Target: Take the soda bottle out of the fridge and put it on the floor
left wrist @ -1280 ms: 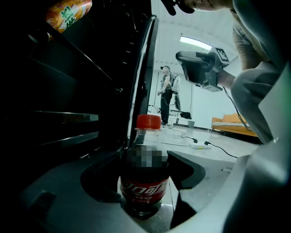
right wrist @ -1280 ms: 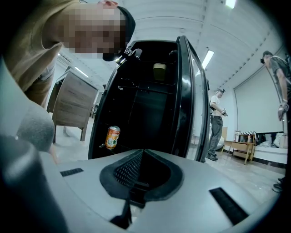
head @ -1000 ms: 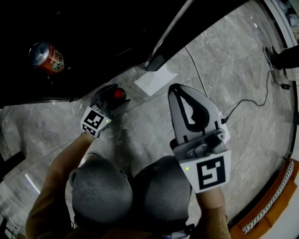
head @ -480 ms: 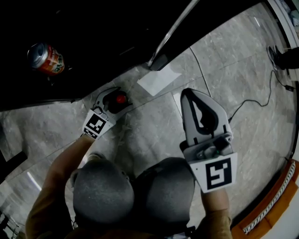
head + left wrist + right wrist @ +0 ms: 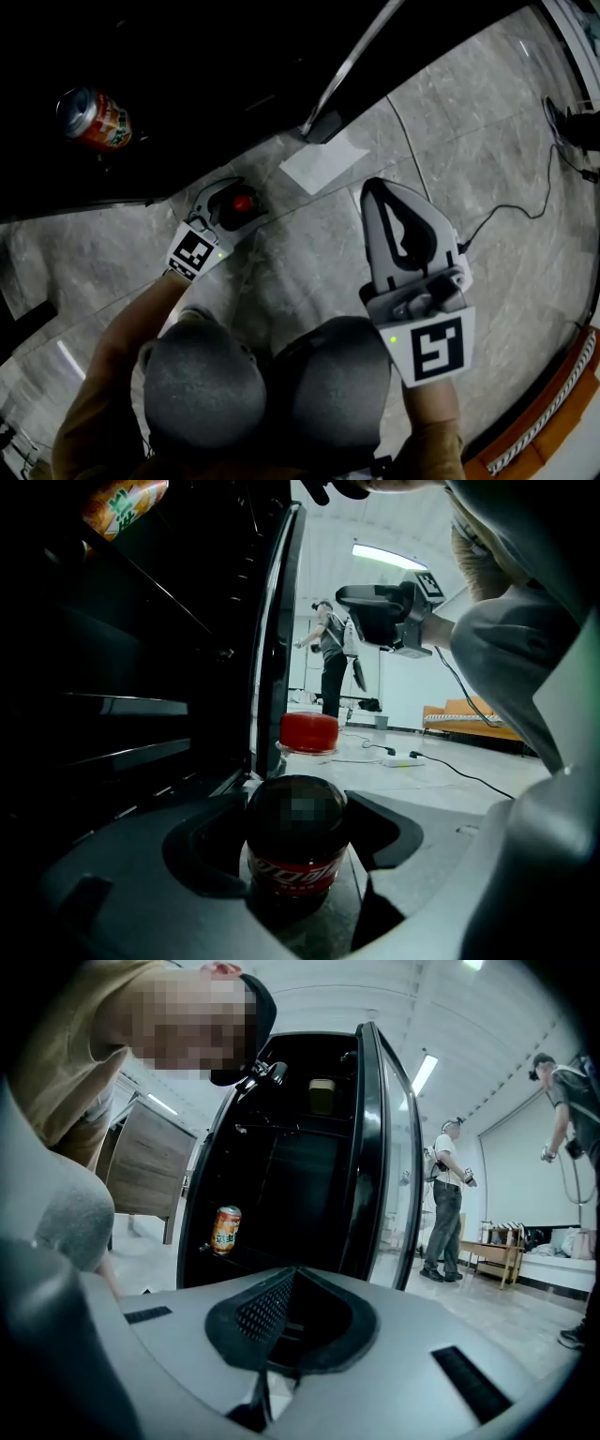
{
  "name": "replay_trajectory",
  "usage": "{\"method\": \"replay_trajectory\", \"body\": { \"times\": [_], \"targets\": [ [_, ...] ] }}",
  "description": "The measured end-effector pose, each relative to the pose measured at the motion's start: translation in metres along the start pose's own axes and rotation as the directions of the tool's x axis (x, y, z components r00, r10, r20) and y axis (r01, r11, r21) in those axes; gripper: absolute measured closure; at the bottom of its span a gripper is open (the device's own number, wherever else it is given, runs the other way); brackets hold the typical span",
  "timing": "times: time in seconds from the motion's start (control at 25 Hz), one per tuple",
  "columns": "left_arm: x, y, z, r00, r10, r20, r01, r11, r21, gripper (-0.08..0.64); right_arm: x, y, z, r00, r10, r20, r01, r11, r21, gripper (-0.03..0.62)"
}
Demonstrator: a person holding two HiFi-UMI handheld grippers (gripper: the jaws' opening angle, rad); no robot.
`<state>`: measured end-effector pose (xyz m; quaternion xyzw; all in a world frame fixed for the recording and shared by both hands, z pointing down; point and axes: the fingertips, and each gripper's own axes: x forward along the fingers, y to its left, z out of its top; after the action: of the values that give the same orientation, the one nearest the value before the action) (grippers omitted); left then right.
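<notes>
The left claw grips the soda bottle standing on the floor; a jerky release could topple it. The right claw is closed and empty.

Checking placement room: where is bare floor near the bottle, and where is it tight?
Bare tile lies between the left gripper, shut on the soda bottle, and the right gripper, and beyond that toward the cable. Tight at the foot of the fridge door, where a white sheet lies.
</notes>
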<state>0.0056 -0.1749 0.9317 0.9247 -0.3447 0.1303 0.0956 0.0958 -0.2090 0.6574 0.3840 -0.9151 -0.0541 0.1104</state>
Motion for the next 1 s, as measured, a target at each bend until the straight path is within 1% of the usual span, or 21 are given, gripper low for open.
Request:
{"method": "replay_trajectory", "body": {
  "times": [0.2,0.36,0.56,0.68,0.76,1.0],
  "targets": [
    [0.000,-0.001,0.000,1.000,0.000,-0.007,0.000,1.000,-0.013,0.252,-0.004,-0.006,0.002,1.000,-0.010,0.010,0.010,1.000,0.005,0.591],
    [0.002,-0.002,0.001,1.000,-0.014,-0.015,0.014,1.000,0.003,0.248,-0.004,-0.011,-0.006,1.000,-0.026,-0.003,0.026,1.000,0.016,0.591],
    [0.001,-0.001,0.010,1.000,-0.021,0.012,0.021,1.000,-0.014,0.245,-0.003,-0.011,-0.013,1.000,-0.027,-0.015,0.027,0.999,0.030,0.591],
    [-0.002,-0.002,0.016,1.000,-0.015,0.011,0.015,0.999,-0.030,0.245,-0.002,-0.013,-0.012,0.999,-0.029,-0.019,0.030,0.999,0.037,0.591],
    [-0.005,-0.003,0.025,0.999,-0.020,0.030,0.021,0.999,-0.031,0.245,-0.001,-0.016,-0.011,0.999,-0.033,-0.017,0.033,0.999,0.038,0.591],
    [-0.014,-0.008,0.068,0.991,-0.036,0.127,0.042,0.998,-0.049,0.245,-0.003,-0.022,-0.015,0.999,-0.051,-0.017,0.052,0.998,0.037,0.591]
  ]
}}
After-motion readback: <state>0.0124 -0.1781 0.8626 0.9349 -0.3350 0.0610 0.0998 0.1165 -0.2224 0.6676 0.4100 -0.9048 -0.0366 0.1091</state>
